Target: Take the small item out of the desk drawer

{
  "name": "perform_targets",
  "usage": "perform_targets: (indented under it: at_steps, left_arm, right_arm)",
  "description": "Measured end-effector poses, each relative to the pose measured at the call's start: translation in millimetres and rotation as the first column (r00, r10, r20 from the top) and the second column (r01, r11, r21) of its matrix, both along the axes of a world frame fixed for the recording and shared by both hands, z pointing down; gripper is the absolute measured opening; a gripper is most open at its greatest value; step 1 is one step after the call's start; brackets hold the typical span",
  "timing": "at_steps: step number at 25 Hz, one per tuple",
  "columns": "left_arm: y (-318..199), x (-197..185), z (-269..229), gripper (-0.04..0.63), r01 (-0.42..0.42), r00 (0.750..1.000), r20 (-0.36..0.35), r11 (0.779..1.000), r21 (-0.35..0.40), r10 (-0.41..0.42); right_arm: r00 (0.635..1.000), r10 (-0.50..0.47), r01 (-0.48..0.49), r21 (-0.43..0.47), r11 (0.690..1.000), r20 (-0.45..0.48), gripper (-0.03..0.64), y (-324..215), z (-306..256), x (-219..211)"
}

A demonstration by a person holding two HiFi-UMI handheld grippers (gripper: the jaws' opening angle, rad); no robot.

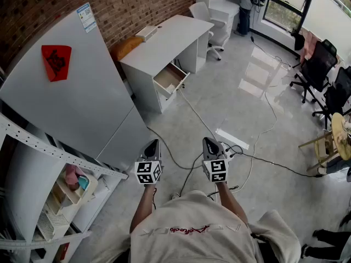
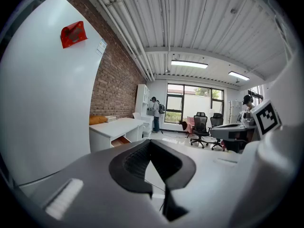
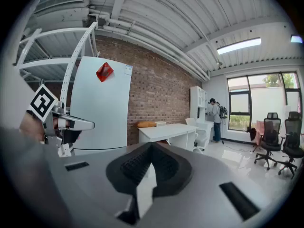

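A white desk (image 1: 164, 45) stands against the brick wall several steps ahead, with its drawer (image 1: 170, 79) pulled open. From here I cannot make out any small item inside the drawer. My left gripper (image 1: 153, 143) and right gripper (image 1: 208, 140) are held side by side low in front of the person, pointing toward the desk, far from it. Both are shut with nothing between the jaws. In the left gripper view the left gripper (image 2: 151, 144) points at the desk (image 2: 116, 127) and open drawer (image 2: 119, 140). The right gripper (image 3: 152, 147) faces the desk (image 3: 166, 131) too.
A tall white cabinet (image 1: 71, 92) with a red sticker and a metal shelf (image 1: 33, 141) stand on the left. Cables (image 1: 192, 114) trail over the grey floor toward the desk. Black office chairs (image 1: 318, 64) are at the right, a white chair (image 1: 211, 23) behind the desk, a person (image 1: 244, 4) far back.
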State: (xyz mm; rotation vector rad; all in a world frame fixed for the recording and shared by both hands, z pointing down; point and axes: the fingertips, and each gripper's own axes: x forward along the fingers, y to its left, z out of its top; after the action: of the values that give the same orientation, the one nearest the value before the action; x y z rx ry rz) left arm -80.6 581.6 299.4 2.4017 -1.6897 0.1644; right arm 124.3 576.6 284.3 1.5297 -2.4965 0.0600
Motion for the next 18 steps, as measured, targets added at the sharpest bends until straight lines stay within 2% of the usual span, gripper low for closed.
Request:
perform_targets:
  at_steps: [5, 18]
  left_arm:
    - [3, 7, 2, 0.009, 0.004, 1.000, 0.001, 1.000, -0.010, -0.004]
    - [5, 26, -10, 0.009, 0.032, 0.999, 0.032, 0.999, 0.020, -0.033]
  right_arm:
    - [1.000, -0.006, 0.006, -0.008, 1.000, -0.005, 0.011, 3, 3, 5]
    - [0.998, -0.051, 0.051, 0.001, 0.999, 0.028, 0.012, 1, 4, 26]
